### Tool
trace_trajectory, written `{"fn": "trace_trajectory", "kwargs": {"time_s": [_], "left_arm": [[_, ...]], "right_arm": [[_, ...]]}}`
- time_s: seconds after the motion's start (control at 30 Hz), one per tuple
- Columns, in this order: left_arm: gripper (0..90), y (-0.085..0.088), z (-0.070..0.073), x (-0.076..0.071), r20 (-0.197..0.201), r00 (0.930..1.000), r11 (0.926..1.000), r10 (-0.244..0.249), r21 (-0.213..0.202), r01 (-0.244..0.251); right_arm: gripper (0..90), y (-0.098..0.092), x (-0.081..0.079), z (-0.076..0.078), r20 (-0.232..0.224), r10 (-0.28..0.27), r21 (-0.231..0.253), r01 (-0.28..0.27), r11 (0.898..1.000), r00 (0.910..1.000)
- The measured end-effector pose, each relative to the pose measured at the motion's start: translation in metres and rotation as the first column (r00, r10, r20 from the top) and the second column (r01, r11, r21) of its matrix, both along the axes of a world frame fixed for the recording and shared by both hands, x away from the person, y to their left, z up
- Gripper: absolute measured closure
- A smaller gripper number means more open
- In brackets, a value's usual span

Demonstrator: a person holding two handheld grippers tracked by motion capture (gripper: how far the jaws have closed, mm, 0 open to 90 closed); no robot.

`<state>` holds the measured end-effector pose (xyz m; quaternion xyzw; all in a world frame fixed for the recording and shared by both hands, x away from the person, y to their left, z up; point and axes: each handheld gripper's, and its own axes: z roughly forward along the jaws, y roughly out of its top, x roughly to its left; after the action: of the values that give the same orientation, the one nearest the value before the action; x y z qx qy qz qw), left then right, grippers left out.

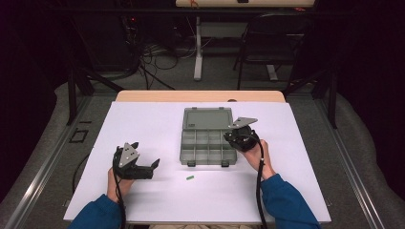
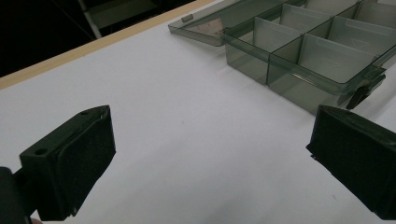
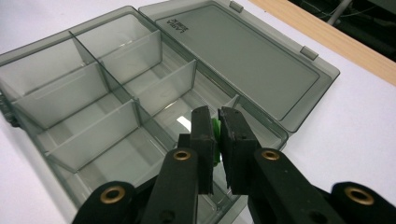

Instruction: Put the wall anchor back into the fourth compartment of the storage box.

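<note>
A grey see-through compartment box (image 1: 208, 142) lies open in the middle of the white table, its lid (image 1: 208, 118) flat behind it. My right gripper (image 1: 231, 136) hangs over the box's right side, shut on a small green piece (image 3: 215, 135) that shows between the pads above a right-hand compartment (image 3: 187, 116). A second small green piece (image 1: 190, 178) lies on the table in front of the box. My left gripper (image 1: 154, 166) rests on the table left of the box, open, with nothing between its pads (image 2: 88, 154). The box corner (image 2: 327, 70) sits ahead of it.
The white sheet (image 1: 143, 129) covers a wooden table whose far edge (image 1: 200, 95) shows behind it. A chair (image 1: 272, 43) and a desk leg (image 1: 198, 47) stand beyond the table in the dark.
</note>
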<state>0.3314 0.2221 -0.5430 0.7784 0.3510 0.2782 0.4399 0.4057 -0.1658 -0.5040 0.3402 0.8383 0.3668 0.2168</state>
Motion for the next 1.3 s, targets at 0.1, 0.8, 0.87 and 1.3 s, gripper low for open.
{"fn": "trace_trajectory", "kwargs": {"time_s": [0.1, 0.8, 0.87, 1.3], "left_arm": [[0.2, 0.0, 0.0, 0.0, -0.001, 1.0, 1.0, 0.001, -0.001, -0.001], [0.1, 0.001, 0.0, 0.0, 0.001, 1.0, 1.0, 0.002, -0.002, -0.002], [0.1, 0.001, 0.0, 0.0, 0.002, 1.0, 1.0, 0.002, 0.001, -0.002], [0.1, 0.001, 0.0, 0.0, 0.001, 1.0, 1.0, 0.003, -0.001, -0.003]], "right_arm": [[83.6, 0.002, 0.005, -0.004, -0.01, -0.006, -0.004, 0.006, 1.0, 0.9999], [16.5, 0.0, -0.008, 0.01, 0.027, -0.012, 0.066, 0.01, 0.998, 0.9996], [14.4, 0.001, -0.012, 0.013, 0.034, 0.0, 0.073, -0.003, 0.997, 0.9994], [5.4, 0.012, -0.032, 0.023, 0.06, 0.065, 0.075, -0.07, 0.995, 0.9961]]}}
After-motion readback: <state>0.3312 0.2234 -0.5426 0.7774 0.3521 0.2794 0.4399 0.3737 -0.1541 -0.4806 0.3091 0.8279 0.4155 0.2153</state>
